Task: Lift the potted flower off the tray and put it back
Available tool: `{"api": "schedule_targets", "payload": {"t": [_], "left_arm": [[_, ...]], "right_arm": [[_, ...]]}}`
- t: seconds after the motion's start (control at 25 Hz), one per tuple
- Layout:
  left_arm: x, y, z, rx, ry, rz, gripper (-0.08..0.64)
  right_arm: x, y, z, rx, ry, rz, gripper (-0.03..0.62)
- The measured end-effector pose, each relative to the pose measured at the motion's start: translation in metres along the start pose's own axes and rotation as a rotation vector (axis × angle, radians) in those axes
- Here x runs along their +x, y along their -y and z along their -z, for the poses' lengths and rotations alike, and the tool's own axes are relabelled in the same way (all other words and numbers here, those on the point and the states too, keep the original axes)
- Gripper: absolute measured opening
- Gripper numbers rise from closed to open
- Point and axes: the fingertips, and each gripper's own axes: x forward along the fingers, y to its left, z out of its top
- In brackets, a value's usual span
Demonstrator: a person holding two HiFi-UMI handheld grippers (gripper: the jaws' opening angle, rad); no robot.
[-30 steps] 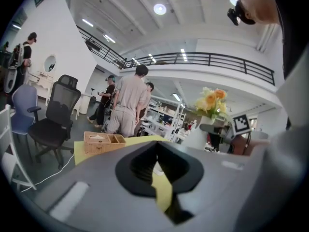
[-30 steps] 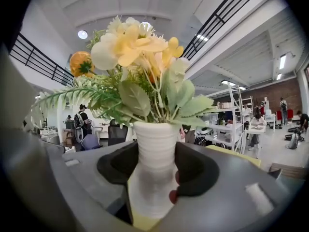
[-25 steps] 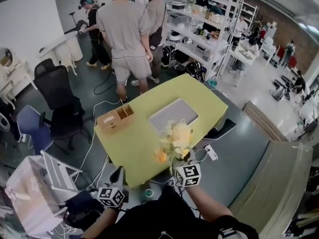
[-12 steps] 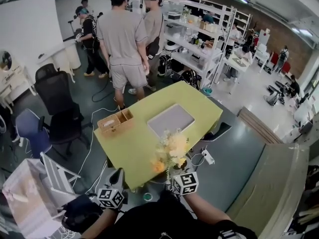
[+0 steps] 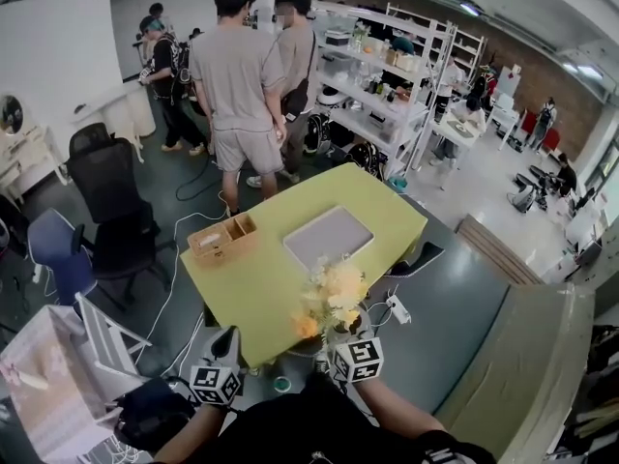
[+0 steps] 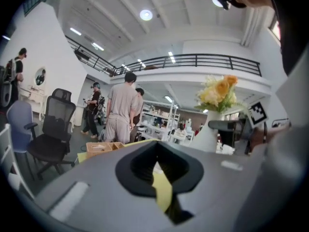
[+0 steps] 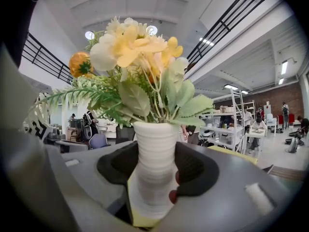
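The potted flower (image 7: 154, 163) is a white ribbed vase with yellow, cream and orange blooms (image 5: 334, 293). My right gripper (image 7: 154, 178) is shut on the vase's lower body and holds it upright in the air. In the head view the right gripper (image 5: 340, 334) hangs over the near edge of the yellow-green table (image 5: 256, 278), well short of the flat grey tray (image 5: 327, 236). My left gripper (image 5: 229, 341) is low at the left, off the table's near corner. Its jaws stand together with nothing between them (image 6: 157, 166). The bouquet (image 6: 219, 92) shows to its right.
A wooden compartment box (image 5: 222, 237) sits on the table left of the tray. Two people (image 5: 237, 75) stand just beyond the far table edge. A black office chair (image 5: 116, 211) is at the left, shelving (image 5: 387, 85) behind, a power strip (image 5: 398, 309) on the floor.
My right gripper has carried the flower a little back toward the near table edge, still upright. The left gripper has shifted slightly.
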Motion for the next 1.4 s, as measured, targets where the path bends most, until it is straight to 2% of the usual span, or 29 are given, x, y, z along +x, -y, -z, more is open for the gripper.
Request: {"api": "schedule_targets", "payload": {"t": [0.12,0.24,0.36,1.4], "left_arm": [[-0.002,0.004,-0.006,-0.040,0.040,0.029,0.006],[0.000,0.011,-0.003,-0.009,0.021,0.046,0.008],[0.000,0.014,0.001,-0.020,0.016,0.061,0.008],[0.052,0.018,0.009,-0.067,-0.025,0.084,0.008]], "right_arm": [[-0.003,0.001,0.000,-0.001,0.000,0.004,0.235],[-0.005,0.001,-0.001,-0.004,-0.001,0.009,0.235],[-0.007,0.002,0.000,-0.006,0.001,0.014,0.235],[0.011,0.043,0.000,-0.002,-0.010,0.047,0.235]]}}
